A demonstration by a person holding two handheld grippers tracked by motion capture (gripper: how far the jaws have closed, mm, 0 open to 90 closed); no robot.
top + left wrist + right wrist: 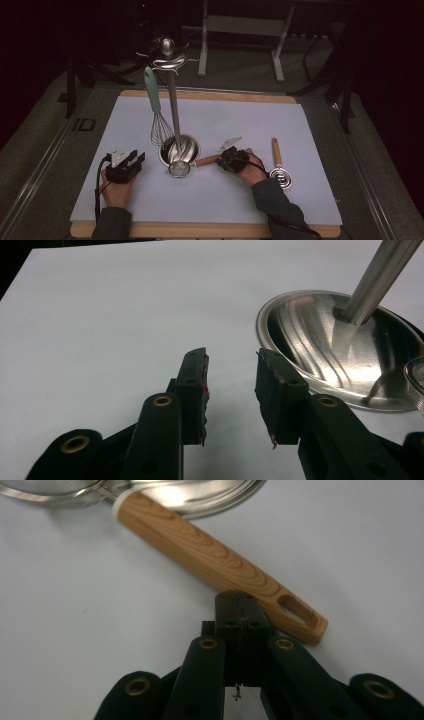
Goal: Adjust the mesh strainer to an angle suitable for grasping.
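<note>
Tabletop [300, 200]: pale sheet over a wooden board, wood showing at near and far edges. Wide bare areas at far right, far left and along the near edge.

Steel stand base [180, 148]: round dish near the centre, upright pole [174, 107] rising from it to a hook crown [168, 55]. A whisk [158, 112] with a pale green handle hangs beside the pole.

Small strainer [179, 168]: mesh head at the dish's near rim, wooden handle [220, 562] lying flat on the sheet, pointing right.

Spiral whisk [279, 167]: wooden handle, lying well right, apart from the rest.

Left tool [231, 390]: released, jaws apart with nothing between, resting left of the dish; its own view shows the dish's ribbed interior.

Right tool [242, 611]: clenched, jaws together on nothing, tips just beside the handle's slotted end, a slot the high view cannot resolve.
</note>
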